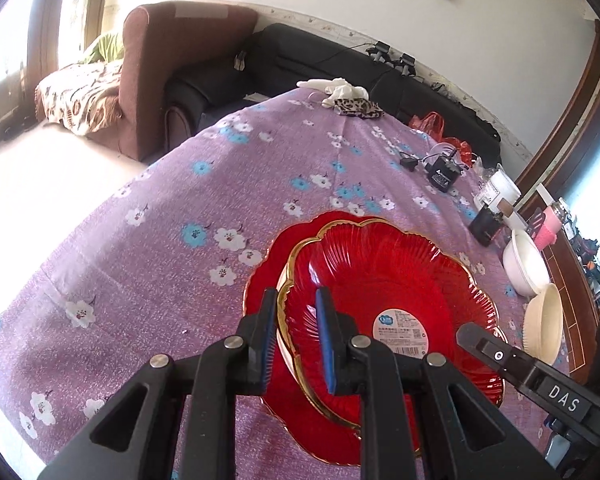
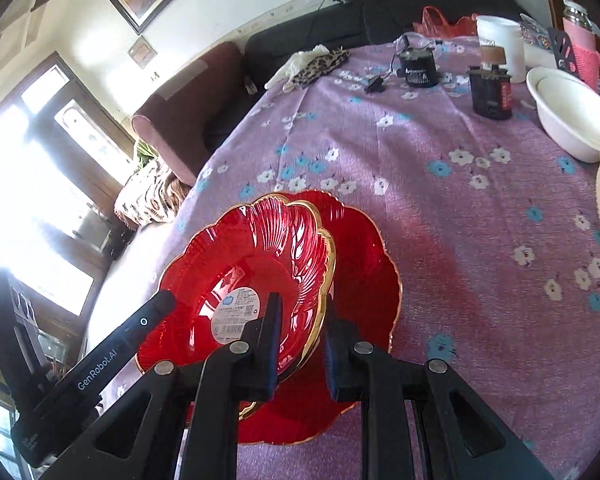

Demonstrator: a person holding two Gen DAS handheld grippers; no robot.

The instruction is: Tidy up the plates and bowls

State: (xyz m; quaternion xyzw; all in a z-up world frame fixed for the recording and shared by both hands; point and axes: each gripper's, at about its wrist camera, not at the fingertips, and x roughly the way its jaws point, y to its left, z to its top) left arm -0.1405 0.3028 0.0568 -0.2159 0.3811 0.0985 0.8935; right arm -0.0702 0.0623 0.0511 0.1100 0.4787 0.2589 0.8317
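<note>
Both claws pinch the same red glass plate (image 1: 380,280), one on each side of its gold rim: the left claw (image 1: 296,340) grips the near-left edge, the right claw (image 2: 302,344) the near-right edge, each with its blue pads pressed onto the glass. The plate is tilted and sits over a second red plate (image 2: 368,264) that lies flat on the worktop (image 1: 160,200) just below and ahead of the claws; whether the two plates already touch I cannot tell.

As I judge it, the plates are nearly stacked, and what remains for them is lowering and release. The bowls look untouched: a white bowl (image 2: 572,116) and a cream bowl (image 1: 544,320) stand well ahead and to the right of the right claw, side by side near the worktop's right edge. They are not nested, so that half of the job is probably still open.

Room to move is good straight ahead and to the left of the left claw, where only flowered cloth shows. The near-left worktop edge falls away to the floor just beside the stack, so the plates have little margin there. Ahead-right is crowded: a dark jar (image 2: 492,88), a white cup (image 2: 500,44) and a black charger (image 2: 418,66) stand between the claws and the far edge, close to the bowls.
</note>
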